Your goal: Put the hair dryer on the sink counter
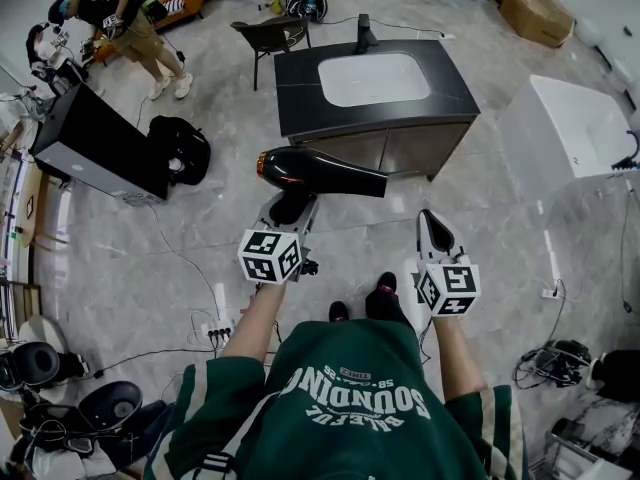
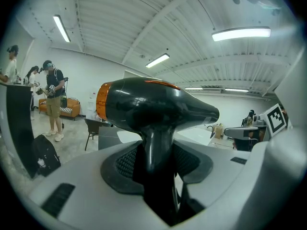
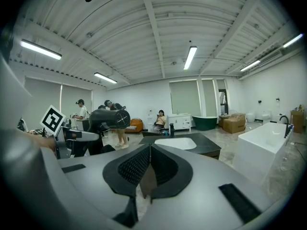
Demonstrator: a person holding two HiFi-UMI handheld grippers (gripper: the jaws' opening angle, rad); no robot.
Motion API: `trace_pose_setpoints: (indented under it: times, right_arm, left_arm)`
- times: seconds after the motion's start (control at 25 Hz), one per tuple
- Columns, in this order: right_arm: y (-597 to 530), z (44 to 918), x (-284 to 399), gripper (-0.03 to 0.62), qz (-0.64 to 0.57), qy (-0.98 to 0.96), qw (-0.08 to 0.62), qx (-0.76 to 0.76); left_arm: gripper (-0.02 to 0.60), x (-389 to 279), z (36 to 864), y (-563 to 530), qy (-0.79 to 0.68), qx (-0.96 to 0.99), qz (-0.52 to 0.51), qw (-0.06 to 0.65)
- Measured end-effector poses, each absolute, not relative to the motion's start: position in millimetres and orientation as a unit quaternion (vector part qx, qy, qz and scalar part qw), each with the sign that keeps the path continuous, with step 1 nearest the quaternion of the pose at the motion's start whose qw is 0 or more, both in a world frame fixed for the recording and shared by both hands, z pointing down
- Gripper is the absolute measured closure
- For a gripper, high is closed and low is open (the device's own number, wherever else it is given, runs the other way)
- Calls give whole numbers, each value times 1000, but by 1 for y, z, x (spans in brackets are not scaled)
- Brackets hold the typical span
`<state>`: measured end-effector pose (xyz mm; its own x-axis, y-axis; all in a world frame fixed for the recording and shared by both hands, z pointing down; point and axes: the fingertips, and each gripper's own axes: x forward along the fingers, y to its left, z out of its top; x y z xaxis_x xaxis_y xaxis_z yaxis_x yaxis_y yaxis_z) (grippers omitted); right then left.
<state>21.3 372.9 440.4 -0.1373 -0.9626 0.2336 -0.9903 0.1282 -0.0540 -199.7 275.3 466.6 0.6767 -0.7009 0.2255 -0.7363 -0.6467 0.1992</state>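
A black hair dryer (image 1: 320,171) with an orange rear end hangs in the air, nozzle pointing right, in front of the sink counter. My left gripper (image 1: 289,208) is shut on its handle. In the left gripper view the handle (image 2: 156,152) stands upright between the jaws, with the hair dryer's body (image 2: 153,104) above them. The dark sink counter (image 1: 300,78) with a white basin (image 1: 374,78) and a black tap stands ahead on the floor. My right gripper (image 1: 434,230) is shut and holds nothing; its pads (image 3: 136,164) meet. That view shows the sink counter (image 3: 204,146) ahead.
A white bathtub (image 1: 570,133) stands at the right. A chair (image 1: 270,36) is behind the counter, and a black cabinet (image 1: 95,143) and backpack (image 1: 180,148) lie to the left. A person (image 1: 130,23) stands far left. Cables and a power strip (image 1: 215,330) lie on the floor.
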Motion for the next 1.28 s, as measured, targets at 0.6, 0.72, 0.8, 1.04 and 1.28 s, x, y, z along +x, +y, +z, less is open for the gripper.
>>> trace_pose_setpoints:
  times: [0.6,0.72,0.8,1.04,1.28]
  right_arm:
    - [307,438,66,550,104,-766,76,630]
    - [288,438,78,549,105,-771,79,623]
    - [275,438,84,551,107,-775,82,618]
    - [233,438,97,549,108,-788,88,600]
    - [215,440,118,549,107,-800,85,584]
  left_arm:
    - [399,-163,465,223,-425,891,70,146]
    - [399,-155,465,207,-434,886,69,150]
    - [399,-150,465,195,-439,883,70,152]
    - [398,-139,464,162,-456,874,70,155]
    - [399,-119,464,152,-471,866,70,153]
